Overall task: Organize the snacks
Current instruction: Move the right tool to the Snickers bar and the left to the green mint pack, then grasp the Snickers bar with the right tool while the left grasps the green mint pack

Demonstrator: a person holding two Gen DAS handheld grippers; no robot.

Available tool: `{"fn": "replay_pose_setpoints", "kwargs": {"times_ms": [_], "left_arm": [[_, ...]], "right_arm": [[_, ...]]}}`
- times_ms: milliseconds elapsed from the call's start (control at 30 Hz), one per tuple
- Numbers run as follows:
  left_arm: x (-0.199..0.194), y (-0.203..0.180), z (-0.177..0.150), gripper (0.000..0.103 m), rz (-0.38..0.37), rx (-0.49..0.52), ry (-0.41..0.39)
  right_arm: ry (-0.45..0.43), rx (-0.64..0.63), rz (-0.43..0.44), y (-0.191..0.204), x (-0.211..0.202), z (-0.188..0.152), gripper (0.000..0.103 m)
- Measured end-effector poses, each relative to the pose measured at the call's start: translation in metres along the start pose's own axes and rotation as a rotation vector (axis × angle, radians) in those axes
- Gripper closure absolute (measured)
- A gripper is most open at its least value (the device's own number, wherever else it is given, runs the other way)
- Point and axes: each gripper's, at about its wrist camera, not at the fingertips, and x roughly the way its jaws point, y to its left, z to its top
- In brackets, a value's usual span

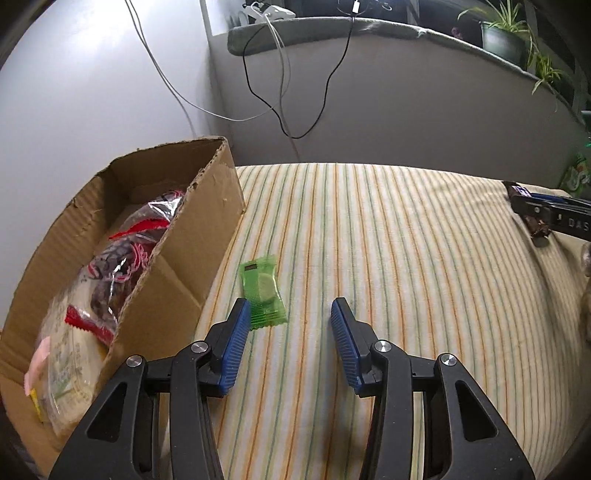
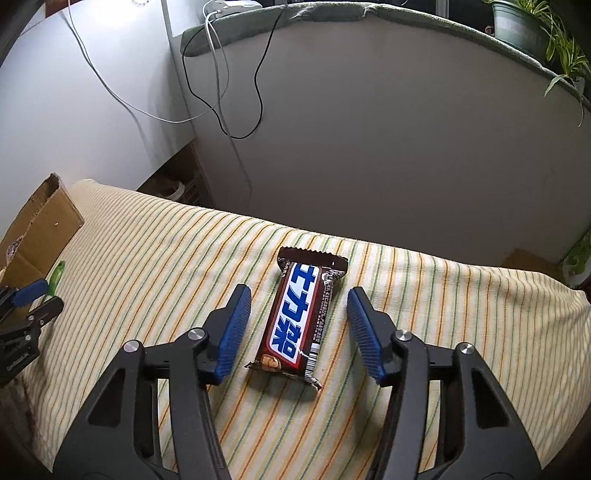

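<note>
Left claw (image 1: 288,308) is hanging with its blue pads parted and gripping nothing; the green candy packet (image 1: 263,293) is lying on the striped cloth (image 1: 406,258) just ahead, its near corner tucked against the left pad while the right pad is standing clear of it. Immediately to the left, a cardboard box (image 1: 177,269) is sitting with its wall close beside that left finger, crowding the approach on that side; inside it, clear snack bags (image 1: 122,254) with red trim are piling up. Behind the box, a pale wall is rising with white and black cables (image 1: 280,96) dangling down it. Farther right, on the same striped cloth, the chocolate bar (image 2: 301,317) is lying lengthwise, brown wrapper with a blue-and-white label facing up. Right claw (image 2: 297,302) is straddling it, pads set apart on either side with a gap showing on both, not pressing the wrapper. Nothing is lying between those pads and the bar. Potted plants (image 2: 524,26) are standing on the ledge at far right.
</note>
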Motion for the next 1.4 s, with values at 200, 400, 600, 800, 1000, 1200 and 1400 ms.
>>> {"fn": "replay_pose_setpoints", "kwargs": {"times_ms": [200,400,600,800,1000,1200,1400], "left_arm": [[0.009,0.003,0.009,0.067,-0.048,-0.012,0.014],[0.003,0.01,0.012,0.068,-0.092,-0.018,-0.006],[0.004,0.008,0.018,0.066,-0.054,-0.019,-0.014],[0.023,0.004,0.034,0.068,-0.046,-0.003,0.014],[0.022,0.004,0.03,0.081,-0.074,0.008,0.011],[0.016,-0.005,0.029,0.082,-0.077,0.015,0.001],[-0.003,0.005,0.017,0.083,-0.117,-0.004,-0.028]], "right_arm": [[-0.013,0.004,0.007,0.0,-0.004,-0.003,0.046],[-0.005,0.001,0.011,0.001,-0.003,-0.002,0.046],[-0.001,-0.001,0.009,0.002,-0.001,0.001,0.046],[0.006,-0.002,0.01,0.003,0.0,0.0,0.054],[0.014,-0.009,0.005,0.005,0.003,0.0,0.068],[0.015,-0.016,0.013,0.006,0.003,-0.002,0.073],[0.002,-0.025,0.041,0.006,-0.004,-0.005,0.073]]}}
